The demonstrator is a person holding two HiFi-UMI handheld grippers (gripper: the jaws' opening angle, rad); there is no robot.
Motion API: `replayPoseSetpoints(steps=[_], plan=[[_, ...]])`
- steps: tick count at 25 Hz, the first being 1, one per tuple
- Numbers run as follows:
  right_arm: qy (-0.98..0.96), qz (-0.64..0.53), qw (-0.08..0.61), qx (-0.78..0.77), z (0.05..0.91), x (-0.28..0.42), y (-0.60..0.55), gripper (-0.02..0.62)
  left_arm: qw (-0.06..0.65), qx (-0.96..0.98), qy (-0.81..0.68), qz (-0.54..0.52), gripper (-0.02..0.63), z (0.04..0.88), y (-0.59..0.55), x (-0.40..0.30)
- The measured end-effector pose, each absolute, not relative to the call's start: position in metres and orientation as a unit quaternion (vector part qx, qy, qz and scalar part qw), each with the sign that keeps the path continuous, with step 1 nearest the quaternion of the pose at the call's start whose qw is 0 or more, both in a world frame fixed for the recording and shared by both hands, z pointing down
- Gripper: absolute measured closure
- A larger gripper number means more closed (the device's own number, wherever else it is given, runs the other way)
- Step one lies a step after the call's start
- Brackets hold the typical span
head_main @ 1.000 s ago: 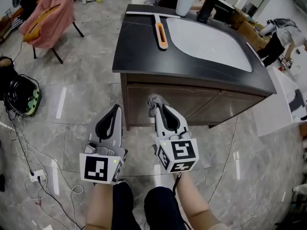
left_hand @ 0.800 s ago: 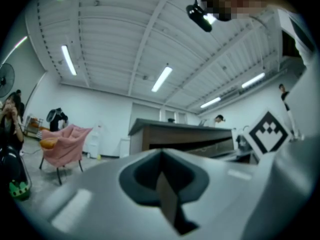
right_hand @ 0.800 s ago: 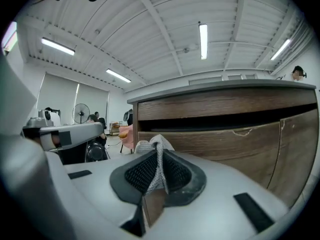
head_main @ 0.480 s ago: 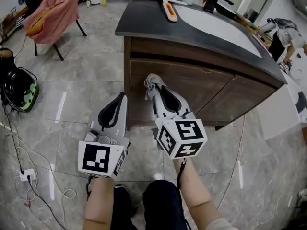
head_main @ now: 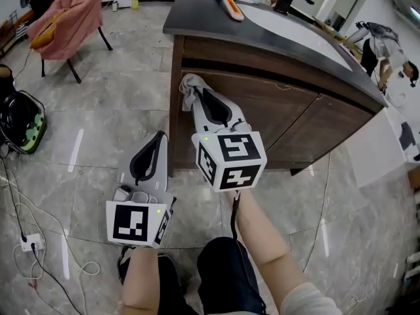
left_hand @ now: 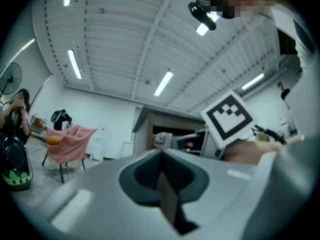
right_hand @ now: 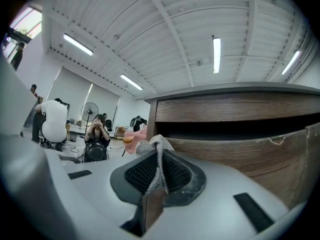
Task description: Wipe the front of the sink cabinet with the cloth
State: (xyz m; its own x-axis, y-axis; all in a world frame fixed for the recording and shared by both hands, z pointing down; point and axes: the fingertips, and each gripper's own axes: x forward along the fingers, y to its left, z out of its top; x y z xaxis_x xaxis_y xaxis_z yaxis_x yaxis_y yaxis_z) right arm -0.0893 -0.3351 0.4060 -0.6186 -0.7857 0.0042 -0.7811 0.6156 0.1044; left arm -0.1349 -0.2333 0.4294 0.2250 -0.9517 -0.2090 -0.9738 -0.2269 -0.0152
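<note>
The sink cabinet [head_main: 275,110] has a brown wood front under a dark counter with a white basin. My right gripper [head_main: 197,97] is shut on a grey cloth [head_main: 189,87], which it holds against the upper left corner of the cabinet front. In the right gripper view the cloth [right_hand: 152,146] bunches out past the closed jaws, close to the wood panel [right_hand: 240,134]. My left gripper [head_main: 154,151] hangs lower and to the left, shut with nothing in it, near the cabinet's left edge. Its view looks up past the closed jaws at the right gripper's marker cube [left_hand: 229,118].
A chair draped in pink fabric [head_main: 69,12] stands at the far left. A black bag [head_main: 18,120] and cables [head_main: 26,235] lie on the grey tiled floor [head_main: 98,110]. A person [head_main: 384,44] bends at the far right. An orange tool [head_main: 231,6] lies on the counter.
My right gripper has carried the cloth up and to the left along the cabinet front. The head view has dropped lower, showing more of the wood front. The left gripper stays about where it was.
</note>
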Motion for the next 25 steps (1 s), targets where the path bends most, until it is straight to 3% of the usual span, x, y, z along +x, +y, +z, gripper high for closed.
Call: replayPoseSetpoints(steps=[9,25], plan=[[-0.887,-0.034,0.010,0.460,0.406,-0.096,-0.357,0.571,0.080,-0.771,0.626,0.087,0.601,0.423,-0.227,-0.140],[-0.826,-0.016,-0.003,0.564,0.405,0.041,-0.387,0.571,0.084,-0.786,0.604,0.097,0.601,0.422,-0.229,-0.104]])
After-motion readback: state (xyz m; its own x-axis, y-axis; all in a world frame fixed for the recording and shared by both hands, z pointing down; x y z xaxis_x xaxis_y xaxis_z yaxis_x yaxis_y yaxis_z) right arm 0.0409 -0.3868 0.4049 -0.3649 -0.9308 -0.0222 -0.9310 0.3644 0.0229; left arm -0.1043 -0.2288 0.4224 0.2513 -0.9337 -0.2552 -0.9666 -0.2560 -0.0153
